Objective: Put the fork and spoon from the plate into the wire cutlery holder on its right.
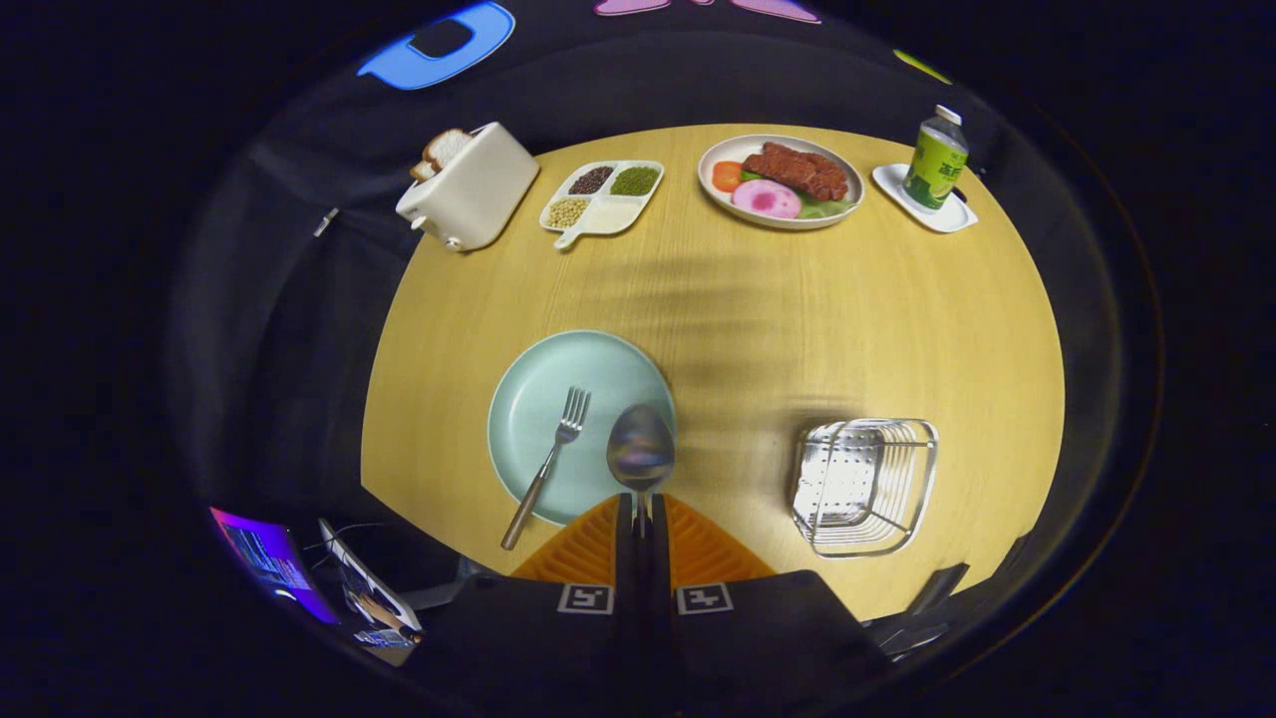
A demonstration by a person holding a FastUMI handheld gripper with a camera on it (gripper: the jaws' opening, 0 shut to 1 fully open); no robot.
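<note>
A pale green plate point(538, 399) lies on the wooden table just ahead of my fingers. A fork point(554, 454) with a brown handle rests on the plate, its handle running off the near rim to the left of my fingers. My gripper point(642, 514) is shut on the spoon point(641, 451) by its handle. The spoon's bowl sticks out forward, lifted over the plate's right edge. The wire cutlery holder point(865, 486) stands to the right of the plate, its inside bare.
At the table's far side stand a white toaster point(471, 189) with bread, a divided dish of beans point(601, 195), a plate of food point(781, 180) and a green bottle point(936, 160) on a white saucer. A lit screen point(271, 558) sits below the table's near-left edge.
</note>
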